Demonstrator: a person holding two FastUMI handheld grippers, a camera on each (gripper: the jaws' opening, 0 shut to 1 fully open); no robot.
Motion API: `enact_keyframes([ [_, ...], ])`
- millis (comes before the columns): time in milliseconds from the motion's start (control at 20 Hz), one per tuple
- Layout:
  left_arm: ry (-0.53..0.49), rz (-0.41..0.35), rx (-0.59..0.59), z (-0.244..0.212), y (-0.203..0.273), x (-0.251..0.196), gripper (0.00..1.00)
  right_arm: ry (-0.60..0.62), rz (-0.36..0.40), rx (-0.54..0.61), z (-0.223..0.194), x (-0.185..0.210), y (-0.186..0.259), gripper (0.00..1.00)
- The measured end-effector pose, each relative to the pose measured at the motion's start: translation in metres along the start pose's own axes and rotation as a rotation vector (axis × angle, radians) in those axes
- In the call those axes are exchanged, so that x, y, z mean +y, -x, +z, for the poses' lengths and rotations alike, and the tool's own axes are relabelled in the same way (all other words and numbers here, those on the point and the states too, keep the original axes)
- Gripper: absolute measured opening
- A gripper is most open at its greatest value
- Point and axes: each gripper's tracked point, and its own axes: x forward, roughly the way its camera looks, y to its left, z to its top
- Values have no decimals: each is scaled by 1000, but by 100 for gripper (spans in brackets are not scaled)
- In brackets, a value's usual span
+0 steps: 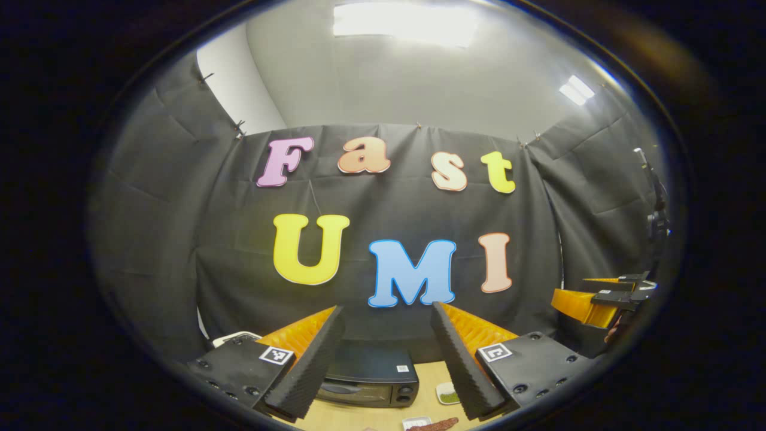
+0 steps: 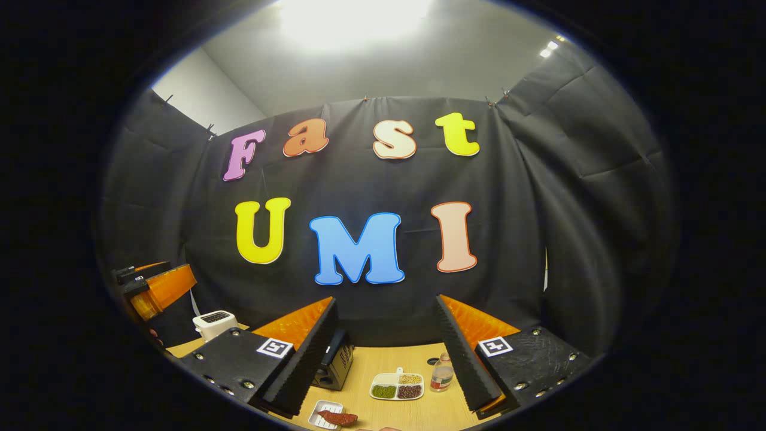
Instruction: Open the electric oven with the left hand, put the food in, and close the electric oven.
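Note:
The black electric oven (image 1: 370,383) sits on the wooden table (image 1: 428,383) with its door closed, low between my left gripper's fingers. My left gripper (image 1: 388,320) is open and holds nothing, well above the oven. The reddish-brown food (image 2: 337,416) lies on a small white tray (image 2: 320,419) at the table's near edge; it also peeks in as the food (image 1: 440,424) in the left gripper view. My right gripper (image 2: 386,311) is open and empty, high over the table. The oven's side (image 2: 335,362) shows behind its left finger. Each view catches the other gripper at its edge: the right one (image 1: 601,299), the left one (image 2: 152,287).
A white divided dish (image 2: 397,386) with green, tan and dark beans sits mid-table, also visible as a dish (image 1: 447,393) right of the oven. A small bottle (image 2: 442,372) stands beside it. A white toaster (image 2: 213,323) is at the table's far left.

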Motion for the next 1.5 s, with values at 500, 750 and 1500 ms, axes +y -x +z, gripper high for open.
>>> enact_keyframes([
  [500, -3, -37, 54, -36, -7, 33, 99, -11, -57, 27, -8, 12, -1, 97],
  [750, -1, -13, 168, -99, -12, 59, 99, 10, -70, 44, -19, 15, -4, 97],
  [1500, -48, -48, 470, -293, -95, 86, 94, 38, -168, 161, -62, -15, -14, 97],
])
